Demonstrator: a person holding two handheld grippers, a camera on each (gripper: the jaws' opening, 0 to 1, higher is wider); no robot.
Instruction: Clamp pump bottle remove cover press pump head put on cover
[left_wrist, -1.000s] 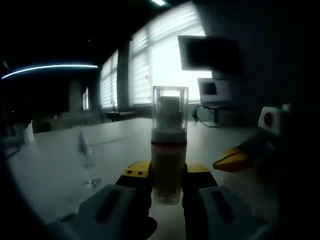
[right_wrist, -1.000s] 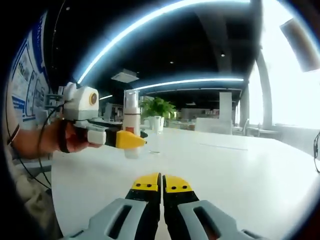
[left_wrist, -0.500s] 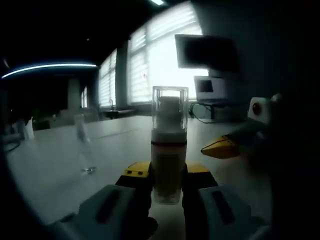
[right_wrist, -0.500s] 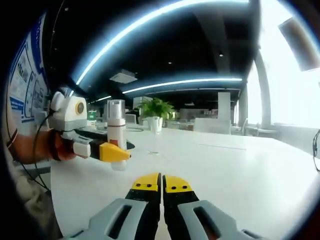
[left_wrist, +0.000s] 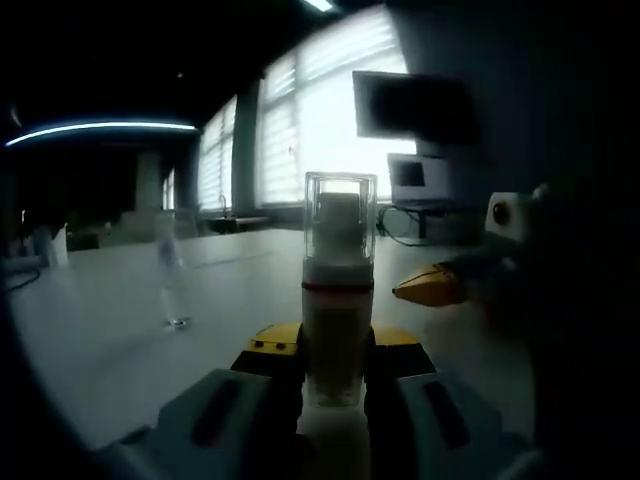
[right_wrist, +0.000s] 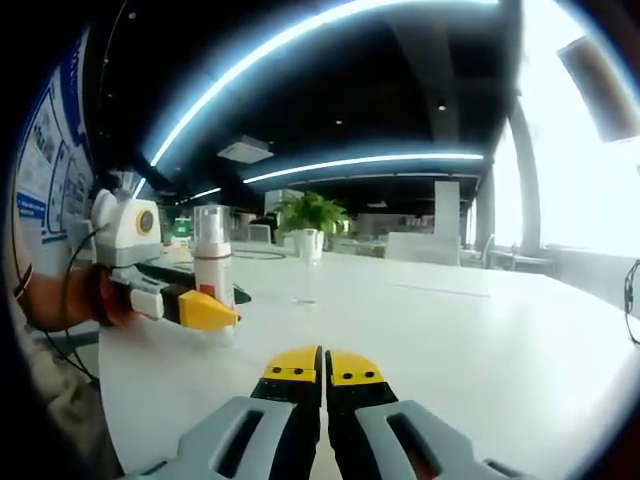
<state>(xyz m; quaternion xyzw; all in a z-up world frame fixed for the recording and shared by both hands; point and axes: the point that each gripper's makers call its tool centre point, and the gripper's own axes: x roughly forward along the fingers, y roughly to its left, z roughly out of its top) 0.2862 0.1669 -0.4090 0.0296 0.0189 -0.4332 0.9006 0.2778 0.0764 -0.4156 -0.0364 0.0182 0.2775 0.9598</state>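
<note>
Left gripper view is aimed close-up toward the windows (left_wrist: 330, 130); right gripper view faces deeper indoors. The white table (right_wrist: 480, 340) is shared.

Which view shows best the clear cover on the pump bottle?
The left gripper view: the cover stands close and centred on the pump bottle, with the pump head visible inside. In the right gripper view the cover is small, far to the left.

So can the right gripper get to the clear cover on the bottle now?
Probably yes. The cover stands clear above the left gripper clamping the pump bottle, but the right gripper is shut and must open first.
</note>
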